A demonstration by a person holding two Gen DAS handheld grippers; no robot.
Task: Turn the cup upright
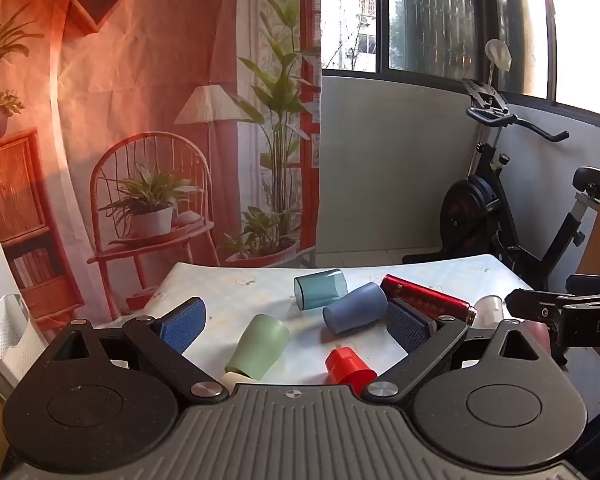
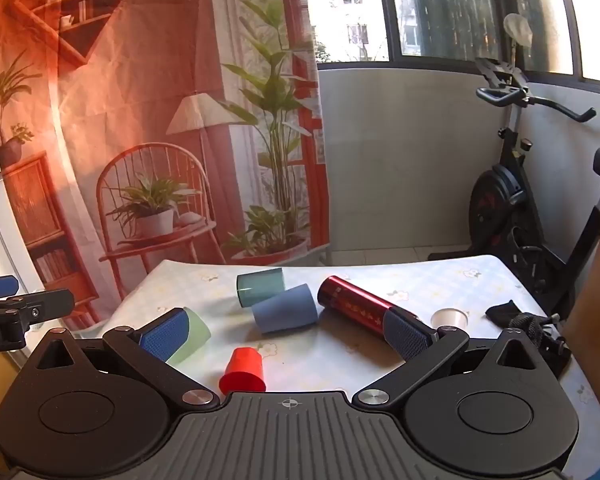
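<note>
Both tools wide open, holding nothing, hovering at the near edge of the tabletop [image 2: 440, 276] to line up a pick. Red cup [image 2: 243, 370], mouth down, just ahead between right tool [image 2: 288, 334] fingers; left tool [image 1: 296, 326] alongside. Green cup [image 1: 259, 346], blue cup [image 1: 354, 307], teal cup [image 1: 320, 288] lie tipped farther back.

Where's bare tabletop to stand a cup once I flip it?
Free: the far-right stretch behind the white cup, and the near patch between red cup and red bottle. Crowded: the centre, where teal cup, blue cup and bottle bunch together; green cup takes the left.
</note>
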